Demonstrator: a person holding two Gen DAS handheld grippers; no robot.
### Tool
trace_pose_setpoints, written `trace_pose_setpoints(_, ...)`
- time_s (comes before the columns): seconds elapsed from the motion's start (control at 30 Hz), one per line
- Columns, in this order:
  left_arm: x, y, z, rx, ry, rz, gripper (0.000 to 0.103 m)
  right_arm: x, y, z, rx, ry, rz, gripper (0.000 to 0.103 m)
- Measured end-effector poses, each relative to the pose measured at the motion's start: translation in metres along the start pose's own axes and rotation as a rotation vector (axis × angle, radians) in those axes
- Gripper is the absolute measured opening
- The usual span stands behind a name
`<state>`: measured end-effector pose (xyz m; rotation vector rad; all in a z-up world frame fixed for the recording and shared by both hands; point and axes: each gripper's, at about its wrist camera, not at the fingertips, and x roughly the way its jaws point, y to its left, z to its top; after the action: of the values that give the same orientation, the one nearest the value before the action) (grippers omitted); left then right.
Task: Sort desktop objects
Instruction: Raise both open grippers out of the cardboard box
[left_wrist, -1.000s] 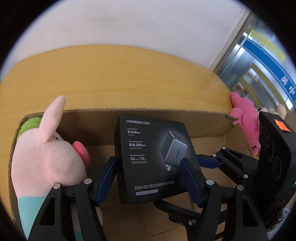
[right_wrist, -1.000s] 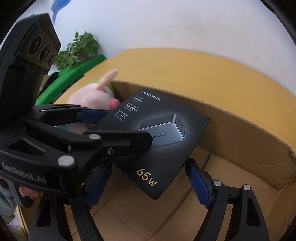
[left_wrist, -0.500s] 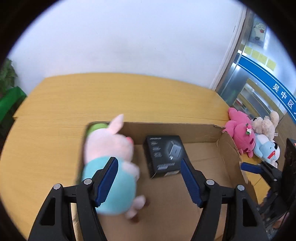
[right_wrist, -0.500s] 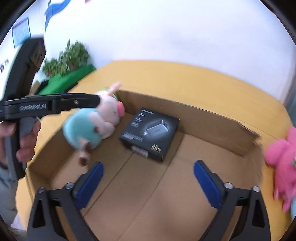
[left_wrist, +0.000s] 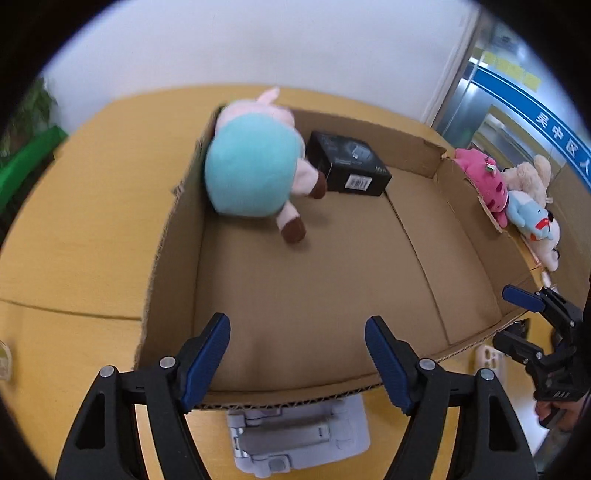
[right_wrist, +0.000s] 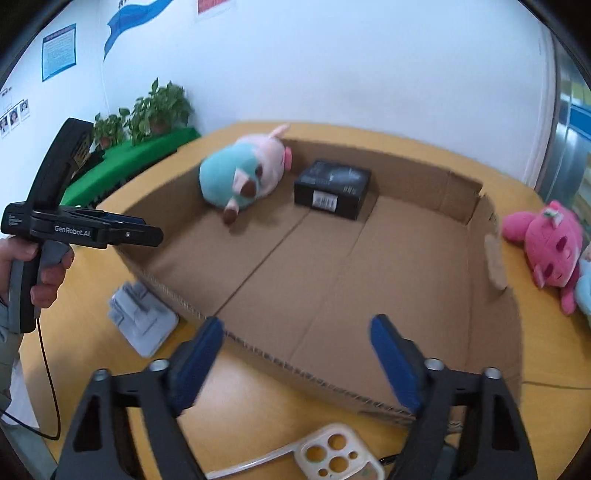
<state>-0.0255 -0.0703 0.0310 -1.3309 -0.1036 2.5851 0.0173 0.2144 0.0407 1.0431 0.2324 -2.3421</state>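
Note:
A black charger box (left_wrist: 351, 170) (right_wrist: 332, 188) lies flat at the far side of an open cardboard box (left_wrist: 166, 236) (right_wrist: 258, 354). Beside it a pig plush (left_wrist: 251, 170) (right_wrist: 236, 173) in a teal dress rests in the box's far left corner. My left gripper (left_wrist: 297, 325) hangs over the near rim, jaws opening, with nothing between them. My right gripper (right_wrist: 297, 325) hovers over the near rim too, jaws closing on nothing. Each gripper shows at the edge of the other's view, the right gripper (left_wrist: 509, 319) and the left gripper (right_wrist: 144, 230).
On the yellow table (left_wrist: 74, 229), a grey folding stand (left_wrist: 299, 432) (right_wrist: 142, 317) lies before the box, and a pale phone case (right_wrist: 336, 458) nearer still. A pink plush (left_wrist: 480, 181) (right_wrist: 546, 240), a beige plush (left_wrist: 528, 177) and a blue plush (left_wrist: 532, 221) lie right of the box. Potted plants (right_wrist: 159, 107) stand far left.
Both grippers let go of the charger box and drew back toward the near rim. The charger box now lies on the box floor next to the pig plush.

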Motion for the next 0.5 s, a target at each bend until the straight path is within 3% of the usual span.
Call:
trace_pose_setpoints(0.07, -0.003, 0.001, -0.005, 0.002, -0.016, 0.001, 0.075, 0.008, -0.004, -0.006, 0.026, 0.011, 0.031, 0.072)
trace_pose_setpoints(0.2, -0.003, 0.002, -0.007, 0.002, -0.047, 0.019, 0.075, 0.011, 0.0, -0.008, -0.039, -0.008, -0.005, 0.071)
trace_pose_setpoints(0.5, -0.021, -0.001, -0.007, -0.048, -0.081, 0.033, 0.076, 0.0, -0.003, -0.014, -0.012, -0.022, 0.0, 0.07)
